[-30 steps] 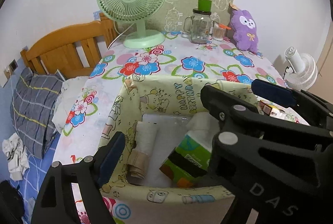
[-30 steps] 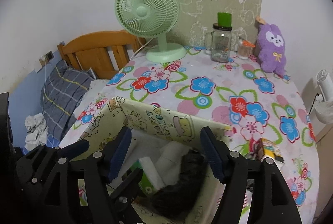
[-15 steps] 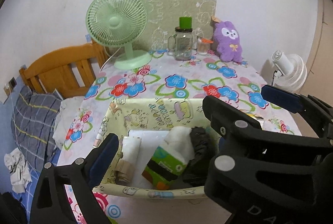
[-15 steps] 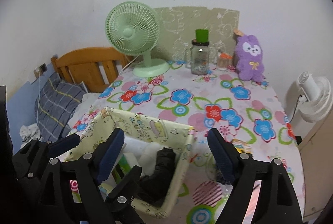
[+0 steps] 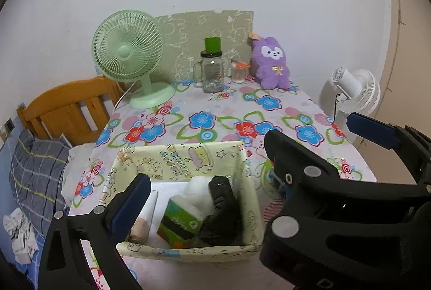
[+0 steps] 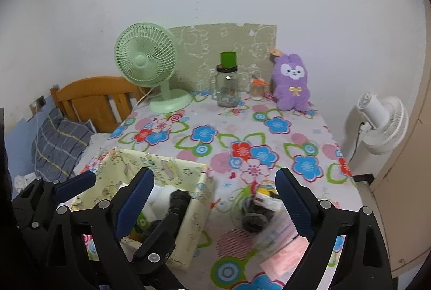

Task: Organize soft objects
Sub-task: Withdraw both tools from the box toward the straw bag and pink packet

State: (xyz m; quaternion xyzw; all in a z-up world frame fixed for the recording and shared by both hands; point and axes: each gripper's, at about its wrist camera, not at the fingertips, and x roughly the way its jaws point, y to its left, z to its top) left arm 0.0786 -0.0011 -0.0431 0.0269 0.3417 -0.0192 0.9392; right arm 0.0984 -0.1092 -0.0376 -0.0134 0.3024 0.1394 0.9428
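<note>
The right gripper hung with its jaws wide apart and empty; so did the left gripper, beside it over the box. The box already held a black bundle, a white roll and a green pack. What looked left to sort, a dark roll among blurred packets, lay on the surface just right of the box, ahead and low between the right jaws. Its long axis could not be told. The right gripper was plainly the nearer.
</note>
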